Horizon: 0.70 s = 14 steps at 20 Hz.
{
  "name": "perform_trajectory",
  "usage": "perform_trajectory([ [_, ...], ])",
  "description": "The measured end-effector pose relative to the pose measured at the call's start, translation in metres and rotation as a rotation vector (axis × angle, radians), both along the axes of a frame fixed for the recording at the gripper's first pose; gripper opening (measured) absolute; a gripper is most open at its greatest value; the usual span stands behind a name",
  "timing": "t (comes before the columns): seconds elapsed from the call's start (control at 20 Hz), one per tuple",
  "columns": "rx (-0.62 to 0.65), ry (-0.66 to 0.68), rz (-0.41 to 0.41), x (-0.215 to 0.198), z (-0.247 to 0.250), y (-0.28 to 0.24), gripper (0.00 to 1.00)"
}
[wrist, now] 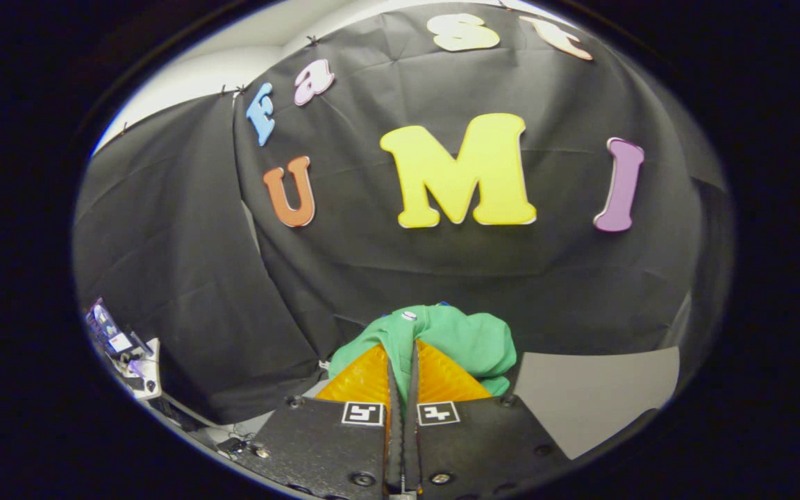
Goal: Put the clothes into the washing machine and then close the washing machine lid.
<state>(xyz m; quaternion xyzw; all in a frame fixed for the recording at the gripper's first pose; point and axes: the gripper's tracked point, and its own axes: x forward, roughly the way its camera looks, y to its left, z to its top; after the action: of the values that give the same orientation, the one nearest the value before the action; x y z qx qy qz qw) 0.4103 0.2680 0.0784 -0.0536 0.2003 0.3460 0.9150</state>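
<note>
A green garment (466, 337) with a small white button hangs bunched at the tips of my gripper (403, 354), lifted up in front of the black cloth wall. The two fingers (362, 378) are pressed almost together with a fold of the green cloth pinched between them. The cloth drapes over both fingertips and hides what lies just beyond them.
A pale grey flat surface (594, 396) lies to the right of the fingers, below the garment. Off to the left, low down, stands a white stand with small devices and cables (126, 347). The black cloth wall (442, 271) rises close behind.
</note>
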Motion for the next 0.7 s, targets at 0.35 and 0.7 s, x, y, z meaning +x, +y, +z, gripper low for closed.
perform_trajectory([
  [0.35,0.001,0.050,0.060,0.000,-0.034,0.055,0.05],
  [0.7,-0.007,0.109,0.041,0.004,-0.092,0.080,0.05],
])
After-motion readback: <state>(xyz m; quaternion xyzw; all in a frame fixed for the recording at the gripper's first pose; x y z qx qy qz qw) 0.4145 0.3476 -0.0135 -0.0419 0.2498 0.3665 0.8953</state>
